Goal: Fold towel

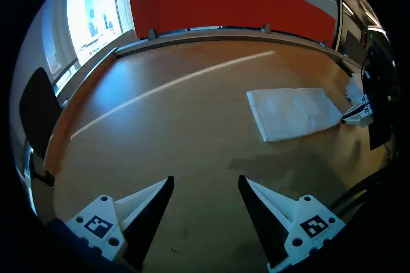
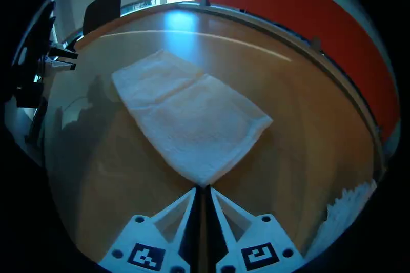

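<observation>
A white towel [image 2: 189, 119] lies folded and flat on the wooden table [image 2: 287, 119]. My right gripper [image 2: 203, 189] is at its near corner with the fingers closed together, and the tip of that corner sits between them. In the left gripper view the same towel [image 1: 292, 111] lies to the right, and the right gripper [image 1: 344, 118] touches its right corner. My left gripper [image 1: 206, 183] hovers open over bare table, well to the left of the towel, with nothing between its fingers.
A red partition [image 1: 230, 4] runs along the table's far edge. A dark chair [image 1: 36, 109] stands at the left side. More white cloth [image 2: 346, 209] lies at the table's edge near the right gripper. Dark equipment [image 1: 379, 93] stands at the right.
</observation>
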The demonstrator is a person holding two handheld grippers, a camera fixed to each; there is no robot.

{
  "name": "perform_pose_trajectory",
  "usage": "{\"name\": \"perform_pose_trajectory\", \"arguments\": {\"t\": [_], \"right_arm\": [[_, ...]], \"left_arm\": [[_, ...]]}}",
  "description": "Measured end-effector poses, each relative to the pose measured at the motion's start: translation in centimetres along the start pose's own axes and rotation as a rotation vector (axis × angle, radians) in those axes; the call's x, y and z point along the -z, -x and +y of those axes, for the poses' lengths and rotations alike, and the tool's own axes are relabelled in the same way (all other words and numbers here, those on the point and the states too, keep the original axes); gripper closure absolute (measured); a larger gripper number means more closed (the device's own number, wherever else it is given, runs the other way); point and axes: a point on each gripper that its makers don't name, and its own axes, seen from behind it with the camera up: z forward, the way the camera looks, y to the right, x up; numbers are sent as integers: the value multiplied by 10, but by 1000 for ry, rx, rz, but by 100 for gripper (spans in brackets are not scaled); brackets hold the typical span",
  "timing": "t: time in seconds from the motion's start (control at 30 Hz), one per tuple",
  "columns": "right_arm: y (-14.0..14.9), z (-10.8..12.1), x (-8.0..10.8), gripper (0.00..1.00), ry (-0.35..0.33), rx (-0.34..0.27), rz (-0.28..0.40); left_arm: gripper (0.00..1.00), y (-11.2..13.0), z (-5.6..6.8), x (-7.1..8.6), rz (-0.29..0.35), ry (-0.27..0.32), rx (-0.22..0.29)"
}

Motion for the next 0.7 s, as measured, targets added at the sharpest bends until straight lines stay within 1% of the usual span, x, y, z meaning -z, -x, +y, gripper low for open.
{"name": "perform_pose_trajectory", "arguments": {"t": [0.17,0.33,0.57,0.7], "right_arm": [[-8,0,5,90,12,2,23],[-20,2,16,90,35,13,54],[-41,9,39,90,76,25,106],[-53,13,55,90,95,43,133]], "left_arm": [[7,1,0,1,0,0,-1],[7,0,-2,1,2,0,-5],[7,-6,-2,1,10,1,-9],[7,-8,-2,1,13,3,-11]]}}
